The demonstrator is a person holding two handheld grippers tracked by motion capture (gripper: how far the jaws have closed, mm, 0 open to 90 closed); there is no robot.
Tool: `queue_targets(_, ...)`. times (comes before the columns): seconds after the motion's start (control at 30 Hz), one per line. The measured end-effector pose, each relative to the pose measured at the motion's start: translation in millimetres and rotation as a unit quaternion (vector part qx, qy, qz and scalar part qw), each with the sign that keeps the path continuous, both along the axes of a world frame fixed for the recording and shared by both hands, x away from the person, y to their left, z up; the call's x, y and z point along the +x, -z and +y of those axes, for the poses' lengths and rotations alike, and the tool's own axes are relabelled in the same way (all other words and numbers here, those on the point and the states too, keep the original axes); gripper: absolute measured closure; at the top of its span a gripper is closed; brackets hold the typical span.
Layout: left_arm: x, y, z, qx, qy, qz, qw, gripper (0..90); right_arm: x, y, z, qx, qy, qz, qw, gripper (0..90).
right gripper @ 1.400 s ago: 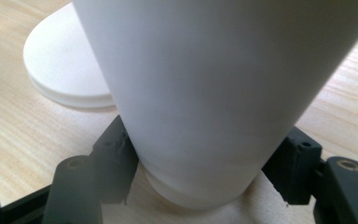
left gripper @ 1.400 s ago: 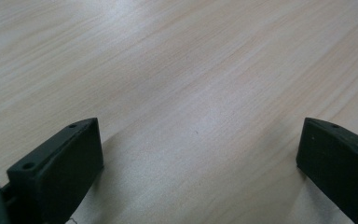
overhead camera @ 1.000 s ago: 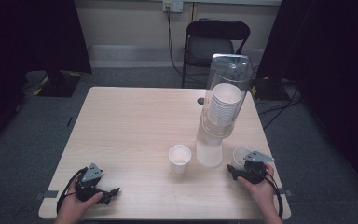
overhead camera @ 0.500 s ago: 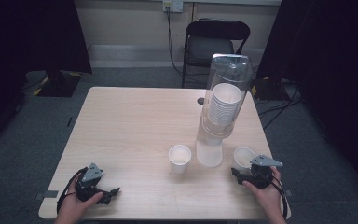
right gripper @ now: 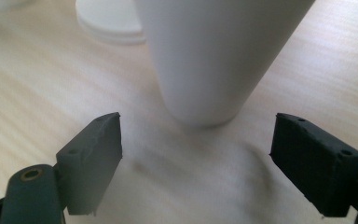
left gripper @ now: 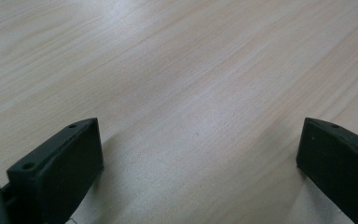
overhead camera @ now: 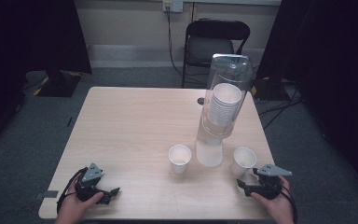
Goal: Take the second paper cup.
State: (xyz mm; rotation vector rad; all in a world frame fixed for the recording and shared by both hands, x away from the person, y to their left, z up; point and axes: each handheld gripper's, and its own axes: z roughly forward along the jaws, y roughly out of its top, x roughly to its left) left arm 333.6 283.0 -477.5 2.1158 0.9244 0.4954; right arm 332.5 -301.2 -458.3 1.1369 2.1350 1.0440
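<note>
A tall clear cup dispenser (overhead camera: 220,116) holding a stack of white paper cups stands right of the table's middle. One white cup (overhead camera: 180,158) stands upright to its left and another white cup (overhead camera: 244,161) (right gripper: 214,56) to its right. My right gripper (overhead camera: 244,185) (right gripper: 196,140) lies near the front edge, just short of that right cup. Its jaws have just been opening and stand wide, with nothing between them. The left gripper (overhead camera: 111,194) (left gripper: 198,140) rests at the front left, open over bare wood.
The light wooden table (overhead camera: 135,121) is bare on its left half. The dispenser's white base (right gripper: 107,21) sits just behind the right cup. A black chair (overhead camera: 216,44) stands beyond the far edge, and cables lie on the grey floor.
The right gripper has drawn back toward the front edge and opened wider, leaving the right cup standing alone. The left gripper has not moved.
</note>
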Motion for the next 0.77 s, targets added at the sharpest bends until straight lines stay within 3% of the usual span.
queue_targets(0.2, 0.0, 0.0, 0.0, 0.0, 0.0, 0.0, 1.0, 0.0, -5.9, 6.5, 0.3, -0.014, -0.013, 0.017, 0.9997, 15.4)
queue_targets(0.77, 0.0, 0.0, 0.0, 0.0, 0.0, 0.0, 1.0, 0.0, -10.0, 7.1, -3.7, -0.019, -0.034, 0.018, 0.9991, 14.2)
